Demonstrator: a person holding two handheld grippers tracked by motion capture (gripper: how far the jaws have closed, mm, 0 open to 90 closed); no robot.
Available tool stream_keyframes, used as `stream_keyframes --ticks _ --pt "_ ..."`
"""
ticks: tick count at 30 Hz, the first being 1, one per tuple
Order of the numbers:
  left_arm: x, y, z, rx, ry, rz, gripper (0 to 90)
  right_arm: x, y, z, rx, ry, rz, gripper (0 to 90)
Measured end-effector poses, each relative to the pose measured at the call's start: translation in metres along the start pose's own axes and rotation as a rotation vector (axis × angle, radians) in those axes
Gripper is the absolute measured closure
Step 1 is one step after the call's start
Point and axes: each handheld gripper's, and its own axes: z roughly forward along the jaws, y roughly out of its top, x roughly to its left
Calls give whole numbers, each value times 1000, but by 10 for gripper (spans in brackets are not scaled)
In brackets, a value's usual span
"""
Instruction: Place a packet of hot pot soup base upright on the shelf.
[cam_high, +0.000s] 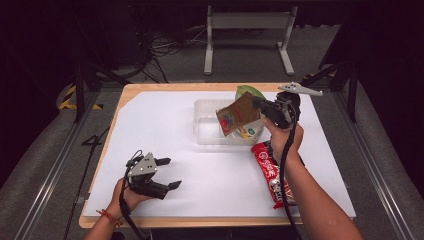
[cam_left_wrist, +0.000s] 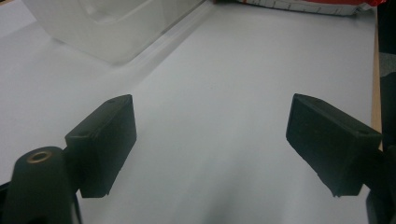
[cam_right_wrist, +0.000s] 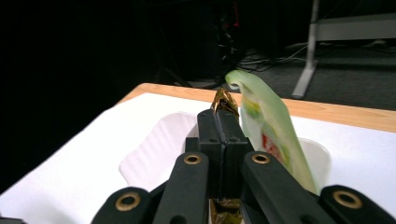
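Hanging above bin (cam_high: 205, 131) rim, brown packet (cam_high: 239, 113) clears.

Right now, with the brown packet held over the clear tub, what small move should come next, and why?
Probably lower the right gripper a little and then open it. It is shut on the brown packet, which hangs tilted above the clear tub, where a green packet already leans against the far wall.

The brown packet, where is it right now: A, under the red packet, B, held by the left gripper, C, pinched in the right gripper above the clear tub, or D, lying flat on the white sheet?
C: the right gripper is shut on the brown packet, holding it over the clear tub.
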Motion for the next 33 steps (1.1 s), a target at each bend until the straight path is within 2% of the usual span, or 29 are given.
stream_keyframes --ticks 2,8,10,11,12,14,17,19,23,24,27,29,32,33 --pt "0 0 0 -1 -4 -1 169 1 -2 -4 -14 -14 6 900" --pt "-1 1 1 -3 -13 3 167 9 -15 -4 3 -41 0 899" --pt "-2 2 2 -2 -14 6 167 13 -20 -2 9 -80 -17 899" --pt "-2 2 2 -2 -14 6 167 13 -20 -2 3 -86 -12 899" --pt "-3 1 2 -2 -18 5 167 13 -20 -2 3 -86 -12 899" --pt "-3 1 2 2 -19 7 166 10 -22 -2 -14 -90 27 895" --pt "-3 2 3 0 -22 6 166 12 -24 4 9 -88 14 890" --pt "-2 2 2 0 -24 7 166 15 -24 5 3 -92 -3 887" --pt "-2 2 3 -3 -28 5 165 17 -23 17 25 -77 -27 855" --pt "-3 2 3 -4 -29 5 165 16 -21 25 64 -63 -39 850" --pt "-3 2 2 -7 -33 9 164 15 -20 30 64 -49 -46 840" --pt "-3 1 2 -7 -31 5 164 14 -20 33 71 -13 -50 830" --pt "-1 1 3 -5 -31 4 164 17 -20 39 96 13 -99 815" --pt "-1 1 3 -3 -29 5 164 18 -21 42 113 3 -123 813"
